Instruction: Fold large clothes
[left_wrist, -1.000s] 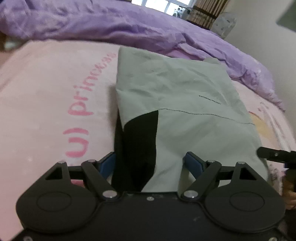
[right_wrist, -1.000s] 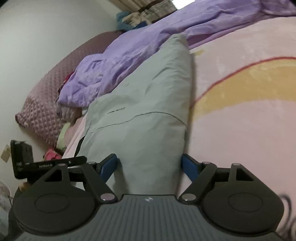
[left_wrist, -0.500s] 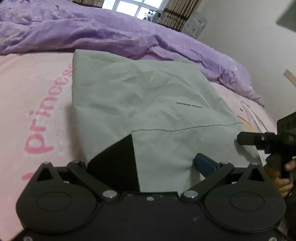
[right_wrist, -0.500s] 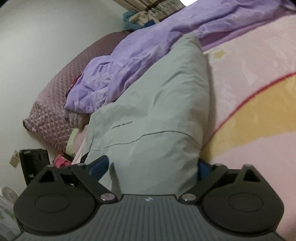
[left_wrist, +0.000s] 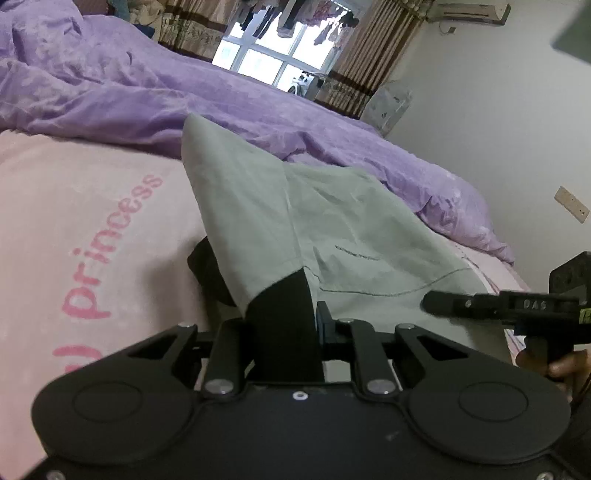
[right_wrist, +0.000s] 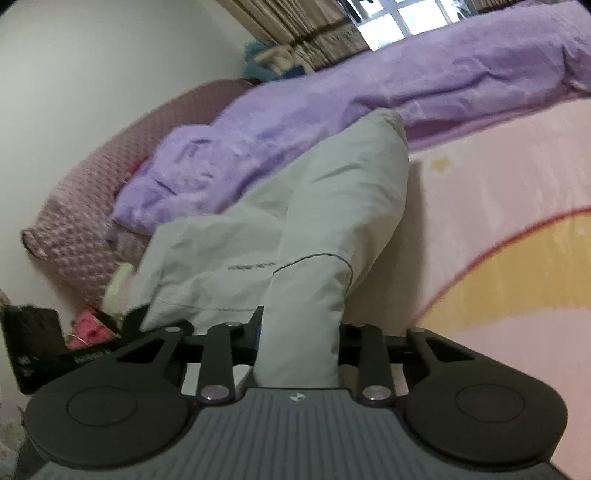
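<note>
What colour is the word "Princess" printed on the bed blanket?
Deep pink lettering on a pale pink blanket; the left wrist view shows it best.

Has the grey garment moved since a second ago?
Yes. The grey garment's near edge, clamped by both grippers, has lifted off the pink blanket, bunching upward; its far end still rests by the purple duvet.

We see dim, flat indoor light in both views, all of it daylight from the window (left_wrist: 275, 61), which is blown out white. Colours look washed and grainy. Soft shadow sits under the lifted grey garment (left_wrist: 332, 229) on the pink bed sheet (left_wrist: 74, 229). Fisheye bends the walls and bed edges hard. In the right wrist view we get motion blur on the purple duvet (right_wrist: 332, 122) and the lower left clutter.
</note>
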